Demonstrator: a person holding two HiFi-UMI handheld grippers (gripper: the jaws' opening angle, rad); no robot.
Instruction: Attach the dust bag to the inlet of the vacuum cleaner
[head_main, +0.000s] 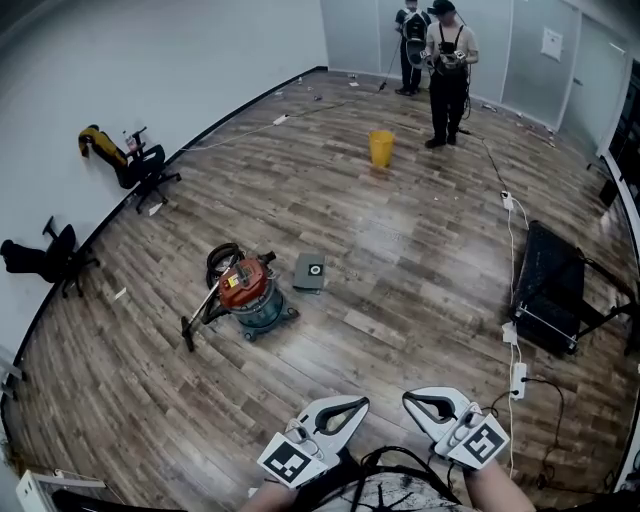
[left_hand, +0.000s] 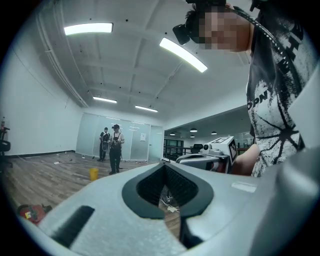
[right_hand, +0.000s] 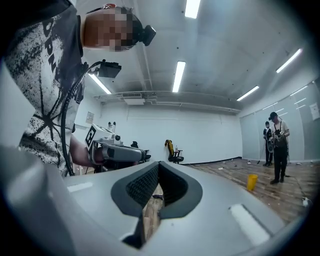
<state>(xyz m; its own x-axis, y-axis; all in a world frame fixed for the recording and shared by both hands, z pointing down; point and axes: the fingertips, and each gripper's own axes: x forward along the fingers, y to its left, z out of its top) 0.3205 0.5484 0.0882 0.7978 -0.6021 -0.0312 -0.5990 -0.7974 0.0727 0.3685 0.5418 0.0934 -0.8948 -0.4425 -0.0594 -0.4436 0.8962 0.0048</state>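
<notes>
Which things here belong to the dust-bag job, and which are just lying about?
Job: vacuum cleaner; flat grey dust bag on the floor beside it; left tool and right tool, both shut and empty.
Lying about: yellow bucket; office chair; black cart; power strip.

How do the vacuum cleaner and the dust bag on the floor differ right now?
The vacuum cleaner stands upright, a round drum with a red top; the dust bag lies flat, grey and rectangular. The vacuum cleaner is bulkier and trails a hose; the dust bag is a thin pad. Both rest on the wooden floor, side by side but apart.
</notes>
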